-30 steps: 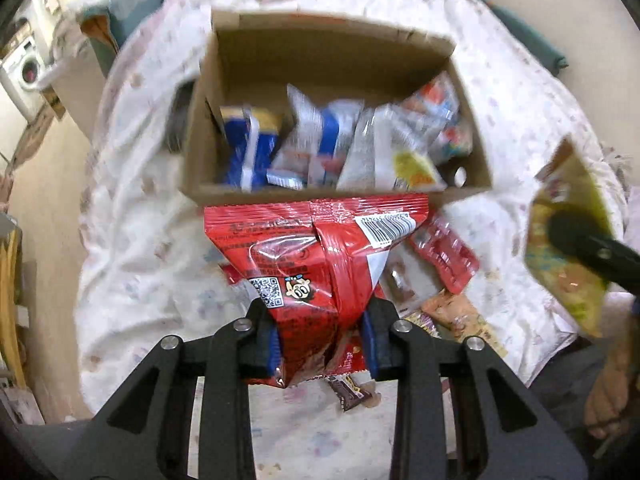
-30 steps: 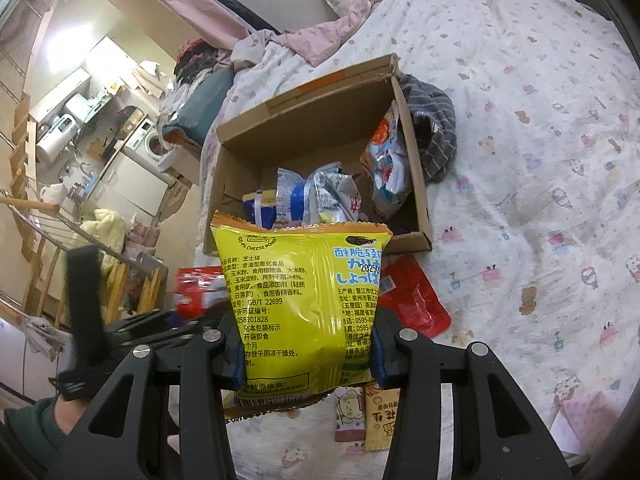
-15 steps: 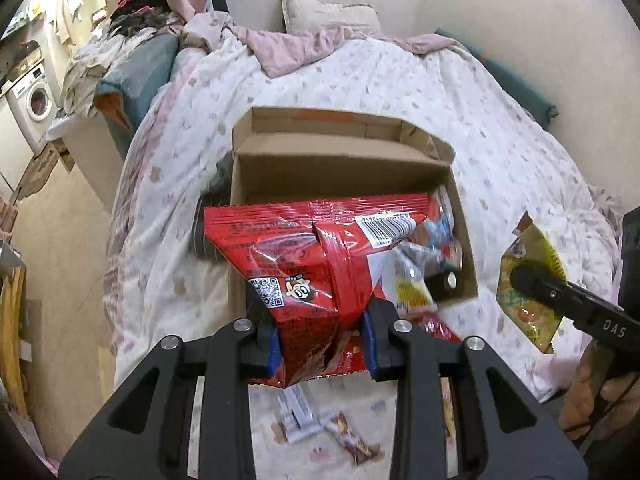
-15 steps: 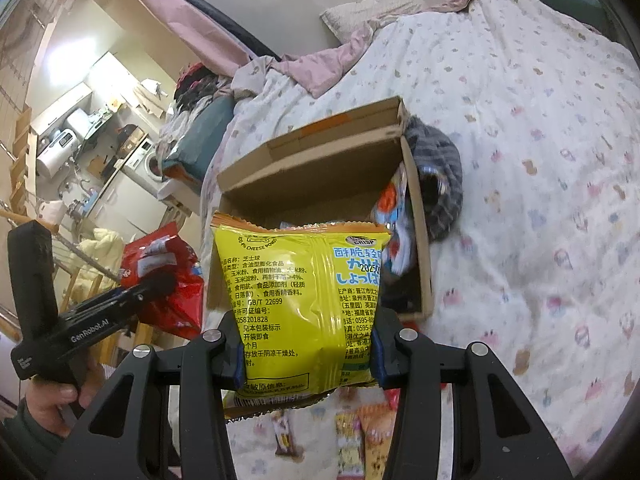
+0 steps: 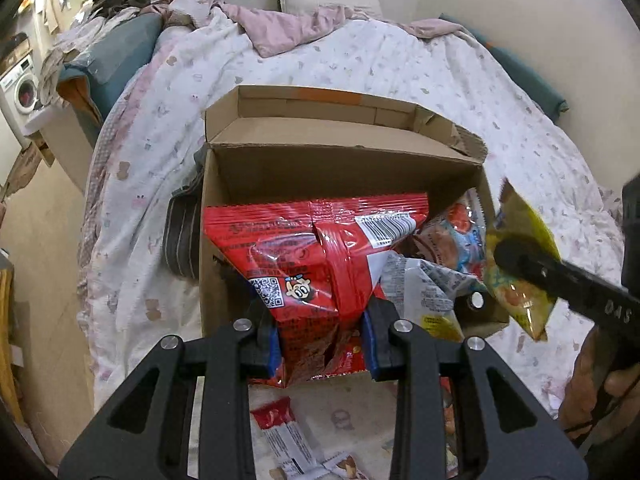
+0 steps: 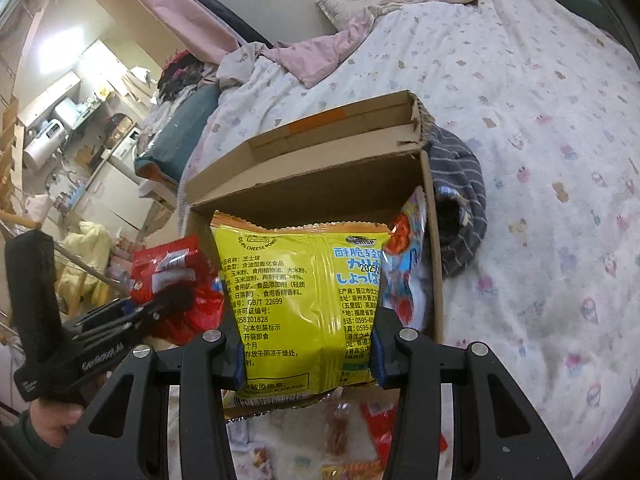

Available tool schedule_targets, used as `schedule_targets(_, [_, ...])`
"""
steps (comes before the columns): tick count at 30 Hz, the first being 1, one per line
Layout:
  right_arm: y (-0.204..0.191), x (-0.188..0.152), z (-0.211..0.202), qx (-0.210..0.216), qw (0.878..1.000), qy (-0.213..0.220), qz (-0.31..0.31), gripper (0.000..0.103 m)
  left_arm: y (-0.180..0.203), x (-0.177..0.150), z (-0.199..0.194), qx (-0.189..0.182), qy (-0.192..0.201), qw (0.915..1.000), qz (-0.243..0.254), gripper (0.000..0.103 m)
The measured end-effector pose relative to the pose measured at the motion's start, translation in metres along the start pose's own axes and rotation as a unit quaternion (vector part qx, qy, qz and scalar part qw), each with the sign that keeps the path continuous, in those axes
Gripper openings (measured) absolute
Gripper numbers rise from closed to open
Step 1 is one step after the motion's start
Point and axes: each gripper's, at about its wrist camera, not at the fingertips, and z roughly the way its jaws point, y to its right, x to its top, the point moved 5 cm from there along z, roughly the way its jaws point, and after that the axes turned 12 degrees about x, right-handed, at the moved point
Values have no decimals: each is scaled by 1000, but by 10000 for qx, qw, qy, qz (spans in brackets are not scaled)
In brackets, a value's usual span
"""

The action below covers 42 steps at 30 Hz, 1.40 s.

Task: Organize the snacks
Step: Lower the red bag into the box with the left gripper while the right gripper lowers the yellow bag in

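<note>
Release should wait: the left claw (image 5: 320, 336) pinches a red snack bag (image 5: 312, 256), the right claw (image 6: 306, 344) a yellow snack bag (image 6: 304, 292), both hanging just ahead over the cardboard box (image 5: 344, 168) (already part-filled); lower each into bare space.

Glossy red snack bag (image 5: 320, 252) between black gripper fingers (image 5: 256, 336) (white barcode patch). Yellow crinkly snack bag (image 6: 304, 292), blue lettering. Beyond: plain brown cardboard box (image 5: 320, 160), white animal-print bedspread (image 6: 540, 120).
</note>
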Motion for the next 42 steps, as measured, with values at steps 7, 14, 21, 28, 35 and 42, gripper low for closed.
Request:
schedule_targets(7, [7, 13, 21, 21, 9998, -8, 212, 47, 2, -2, 9, -123, -244, 9996, -49, 28])
schedule_targets(14, [13, 10, 29, -42, 9994, -121, 332, 49, 0, 0, 12, -100, -268, 9996, -82, 29])
schedule_targets(21, [19, 9, 30, 30, 9988, -165, 467, 49, 1, 0, 6, -89, -173, 9998, -68, 56])
schedule_targets(28, [20, 7, 30, 73, 9987, -148, 480, 64, 1, 4, -2, 202, 115, 9997, 10, 76])
schedule_targets(35, [18, 9, 24, 76, 9990, 38, 441, 84, -5, 4, -1, 196, 80, 9997, -117, 76])
schedule_targets(42, [19, 10, 24, 61, 9990, 42, 434, 84, -6, 2, 1, 170, 31, 9997, -144, 76])
